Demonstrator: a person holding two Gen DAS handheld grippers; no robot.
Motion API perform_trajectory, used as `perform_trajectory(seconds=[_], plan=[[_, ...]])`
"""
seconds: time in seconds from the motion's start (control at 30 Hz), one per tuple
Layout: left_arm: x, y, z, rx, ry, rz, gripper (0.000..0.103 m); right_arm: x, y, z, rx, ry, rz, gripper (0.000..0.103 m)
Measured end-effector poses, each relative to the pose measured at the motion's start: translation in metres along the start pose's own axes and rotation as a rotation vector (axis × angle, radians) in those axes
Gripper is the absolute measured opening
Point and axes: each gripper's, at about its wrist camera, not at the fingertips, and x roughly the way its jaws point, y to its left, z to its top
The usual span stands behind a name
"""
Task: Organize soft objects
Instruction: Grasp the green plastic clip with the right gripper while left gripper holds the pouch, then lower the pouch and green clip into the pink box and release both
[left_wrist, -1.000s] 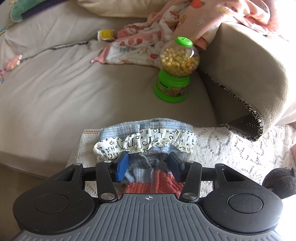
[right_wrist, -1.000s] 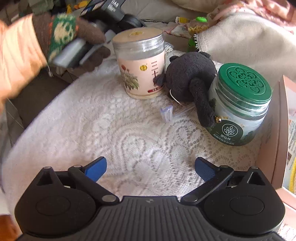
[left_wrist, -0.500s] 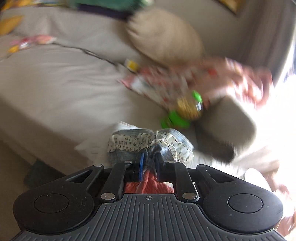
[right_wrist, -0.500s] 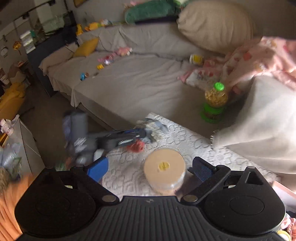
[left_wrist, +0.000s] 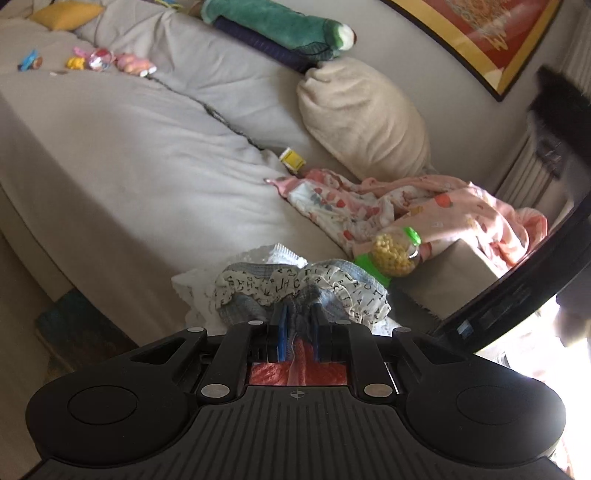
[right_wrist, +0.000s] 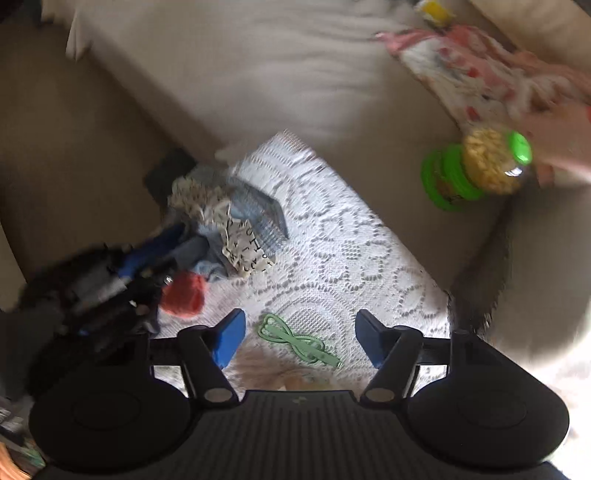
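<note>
Blur smears my right view, so the black letters on the frilled blue-grey and red knitted cloth (left_wrist: 295, 291) stay unreadable. My left gripper (left_wrist: 298, 332) pinches that cloth tight above the white lace cover (right_wrist: 351, 258). My right gripper (right_wrist: 299, 339), jaws just narrowing yet still apart on nothing, hangs over a pale green plastic tie (right_wrist: 295, 341). Beyond: grey sofa (left_wrist: 147, 155), green-capped jar of yellow beads (left_wrist: 393, 251).
</note>
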Motion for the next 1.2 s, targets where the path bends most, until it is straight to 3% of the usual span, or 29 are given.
perform_trajectory(seconds=[0.07, 0.2, 0.3, 0.33, 0.4, 0.53, 0.57, 0.93, 1.2], plan=[[0.000, 0.004, -0.001, -0.015, 0.004, -0.007, 0.016, 0.018, 0.003, 0.007, -0.026, 0.058, 0.005, 0.042], [0.000, 0.008, 0.000, -0.025, 0.009, -0.010, 0.016, 0.042, 0.016, 0.010, -0.080, 0.137, -0.016, 0.040], [0.002, 0.009, 0.000, -0.031, 0.017, -0.012, 0.016, 0.041, 0.016, 0.014, -0.093, 0.121, -0.006, 0.040], [0.002, 0.009, -0.001, -0.032, 0.017, -0.012, 0.016, 0.041, 0.015, 0.013, -0.090, 0.115, 0.001, 0.036], [0.002, 0.009, -0.001, -0.034, 0.019, -0.012, 0.016, 0.038, 0.012, 0.010, -0.086, 0.105, 0.041, 0.018], [0.004, 0.010, -0.001, -0.047, 0.024, -0.017, 0.016, 0.026, 0.006, 0.003, -0.074, 0.046, 0.020, 0.011], [0.004, 0.010, -0.002, -0.049, 0.023, -0.017, 0.016, 0.020, 0.003, 0.002, -0.062, 0.031, 0.024, 0.003], [-0.007, -0.002, 0.008, -0.031, 0.021, -0.030, 0.016, -0.063, -0.022, -0.031, 0.034, -0.206, 0.051, 0.002], [-0.058, -0.080, 0.050, 0.189, -0.063, -0.061, 0.016, -0.144, -0.056, -0.094, 0.081, -0.428, 0.064, 0.002]])
